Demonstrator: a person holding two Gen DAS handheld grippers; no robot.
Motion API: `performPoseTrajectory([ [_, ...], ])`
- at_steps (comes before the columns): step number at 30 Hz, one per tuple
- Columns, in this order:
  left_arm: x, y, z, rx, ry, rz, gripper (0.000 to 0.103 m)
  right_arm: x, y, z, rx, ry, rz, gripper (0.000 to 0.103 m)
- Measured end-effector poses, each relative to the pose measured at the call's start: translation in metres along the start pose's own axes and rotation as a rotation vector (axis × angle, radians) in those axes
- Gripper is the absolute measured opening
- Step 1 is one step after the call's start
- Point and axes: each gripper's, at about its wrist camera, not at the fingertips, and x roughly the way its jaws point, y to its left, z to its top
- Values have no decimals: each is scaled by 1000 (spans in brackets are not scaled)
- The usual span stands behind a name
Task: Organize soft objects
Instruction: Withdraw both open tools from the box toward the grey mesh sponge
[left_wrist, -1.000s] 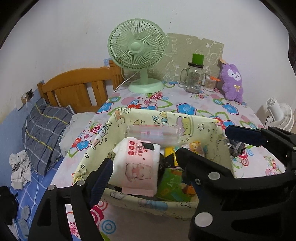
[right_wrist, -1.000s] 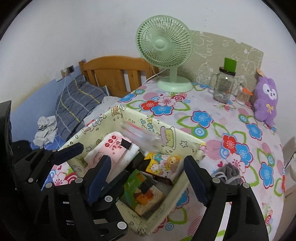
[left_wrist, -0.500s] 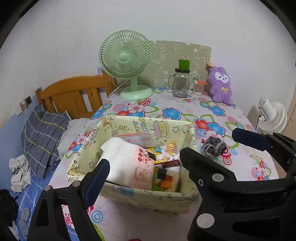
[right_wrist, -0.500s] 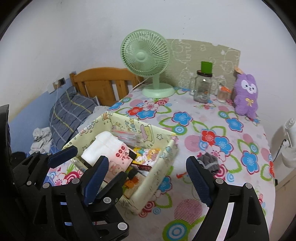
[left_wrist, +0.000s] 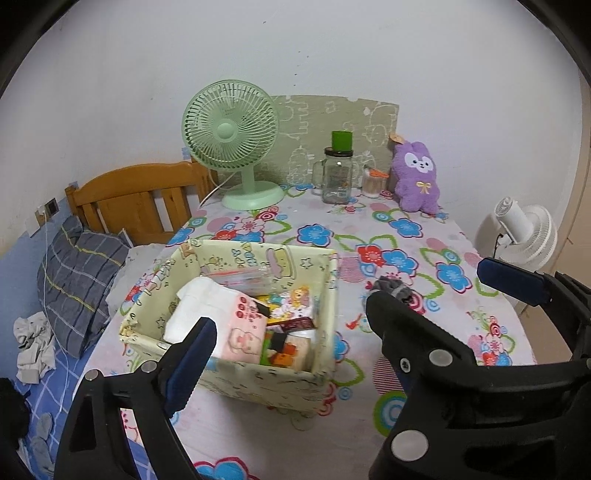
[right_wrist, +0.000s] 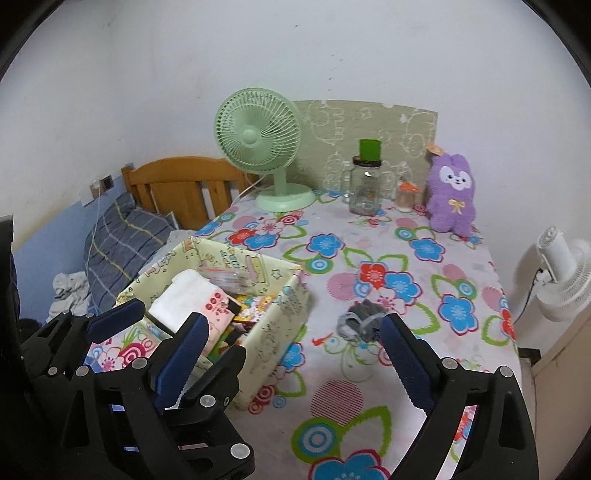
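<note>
On the floral tabletop (left_wrist: 406, 369) the fabric box (left_wrist: 258, 380) (white towel (left_wrist: 207, 306) inside) sits left of a gray sock (right_wrist: 360, 319). Left tool (left_wrist: 291, 326) spread and empty; right tool (right_wrist: 291, 338) widening, empty. Both have drawn back since earlier, box farther off.

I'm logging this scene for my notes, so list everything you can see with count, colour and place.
table: one, flowered cloth, centre.
fabric bin: one, pale yellow, table's left side, filled.
tissue pack: one, white and pink, inside the bin.
grey sock bundle: one, on the table right of the bin.
desk fan: one, green, far edge.
glass jar: one, clear, green cap, beside the fan.
plush toy: one, purple, far right.
white fan: one, off the table, right.
pillow: one, grey plaid, on the bed, left.
left hand-held gripper: black, blue pads, open, empty.
right hand-held gripper: same, opening, empty.
</note>
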Motion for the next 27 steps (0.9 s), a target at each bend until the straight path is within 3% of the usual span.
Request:
performPoseTrajectory([
  [27, -4, -67, -12, 66, -12, -48, 92, -34, -59, -30, 71, -31, -101, 97],
])
